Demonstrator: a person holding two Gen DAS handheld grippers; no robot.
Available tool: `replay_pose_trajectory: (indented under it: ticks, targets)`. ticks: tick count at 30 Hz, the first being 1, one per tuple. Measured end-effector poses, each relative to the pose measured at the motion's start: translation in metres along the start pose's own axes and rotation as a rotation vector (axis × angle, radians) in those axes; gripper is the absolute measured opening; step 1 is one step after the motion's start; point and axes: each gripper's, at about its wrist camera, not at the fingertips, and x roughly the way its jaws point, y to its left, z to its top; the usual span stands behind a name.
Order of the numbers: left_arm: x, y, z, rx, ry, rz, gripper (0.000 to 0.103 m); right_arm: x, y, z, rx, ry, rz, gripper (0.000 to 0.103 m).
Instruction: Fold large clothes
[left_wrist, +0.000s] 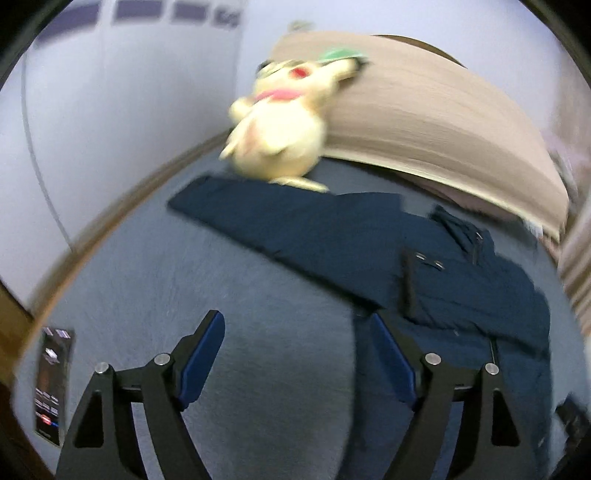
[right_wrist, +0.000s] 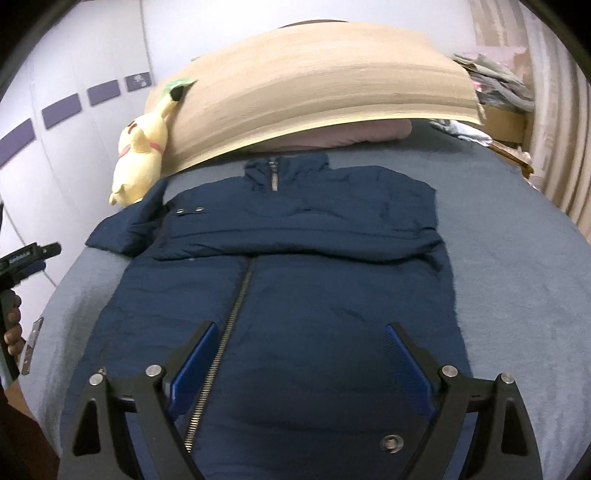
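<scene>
We see a bed (right_wrist: 517, 258) with a grey-blue cover. On it lies the navy jacket (right_wrist: 295, 295), front up and zipped, one sleeve folded across its chest and the other stretched out toward a yellow plush toy (right_wrist: 142, 158). Our right tongs (right_wrist: 301, 360) hang spread over the jacket's lower half, gripping nothing. Our left tongs (left_wrist: 295, 349) are spread too, empty, seemingly over bare cover beside the jacket; that view is blurred.
</scene>
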Motion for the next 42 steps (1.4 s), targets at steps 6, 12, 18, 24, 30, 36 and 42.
replay_pose_trajectory:
  ticks: [6,12,18,24,30,36,42]
  targets:
    - [0.064,0.093,0.038,-0.382,0.067,-0.120,0.081,0.004,-0.042,0.000,0.063,0.006,-0.069,0.092]
    - [0.125,0.134,0.074,-0.622,0.082,-0.226,0.081,0.011,-0.074,-0.006,0.122,0.022,-0.116,0.092]
    - [0.172,0.143,0.096,-0.683,0.093,-0.204,0.080,0.017,-0.091,-0.015,0.158,0.037,-0.154,0.092]
    - [0.190,0.147,0.110,-0.702,0.066,-0.153,0.063,0.024,-0.097,-0.018,0.165,0.046,-0.166,0.092]
    - [0.182,0.136,0.124,-0.559,0.056,-0.037,0.008,0.023,-0.100,-0.018,0.166,0.038,-0.176,0.092]
    - [0.096,0.084,0.142,-0.313,-0.144,0.043,0.007,0.009,-0.108,-0.016,0.193,-0.003,-0.170,0.092]
    - [-0.004,-0.001,0.154,-0.088,-0.345,0.017,0.007,-0.014,-0.118,-0.017,0.232,-0.054,-0.142,0.092]
